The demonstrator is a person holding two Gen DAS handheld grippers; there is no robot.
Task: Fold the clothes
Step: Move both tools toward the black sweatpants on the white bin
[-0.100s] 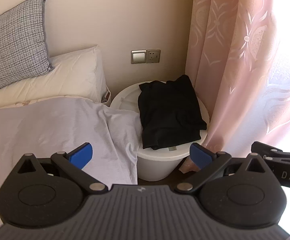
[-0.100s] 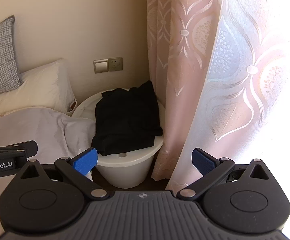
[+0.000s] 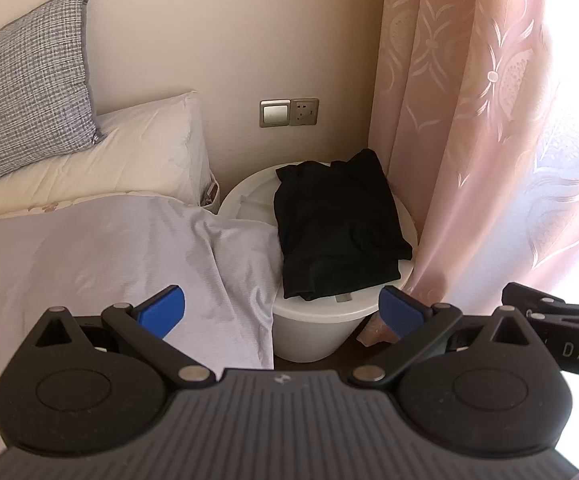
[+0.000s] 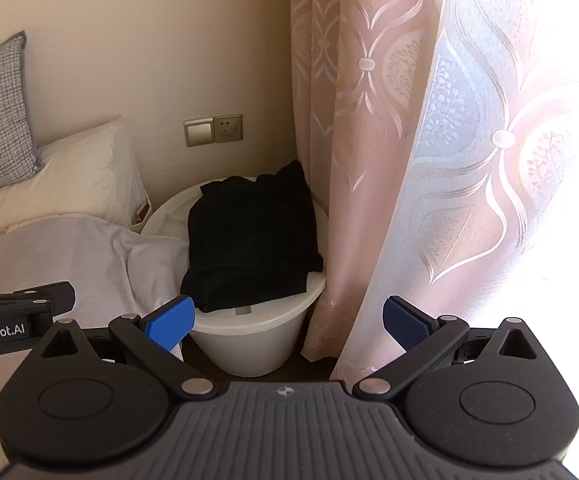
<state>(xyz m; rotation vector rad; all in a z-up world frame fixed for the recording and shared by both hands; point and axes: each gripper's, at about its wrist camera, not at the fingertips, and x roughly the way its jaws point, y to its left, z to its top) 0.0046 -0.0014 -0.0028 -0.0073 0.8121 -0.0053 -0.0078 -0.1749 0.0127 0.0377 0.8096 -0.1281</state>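
A folded black garment (image 3: 339,224) (image 4: 251,240) lies on top of a white round bin (image 3: 317,320) (image 4: 249,340) in the corner between bed and curtain. My left gripper (image 3: 281,310) stands open in front of it, blue pads wide apart, nothing between them. My right gripper (image 4: 287,324) is open too and holds nothing, hovering short of the bin. Each gripper shows at the edge of the other's view: the right gripper (image 3: 549,312) and the left gripper (image 4: 21,300).
A bed with a pale lilac sheet (image 3: 109,264) (image 4: 69,260) fills the left. A white pillow (image 3: 129,160) and a grey checked cushion (image 3: 29,80) lean on the wall. A pink patterned curtain (image 3: 469,120) (image 4: 429,160) hangs on the right. A switch and socket (image 3: 289,112) sit above the bin.
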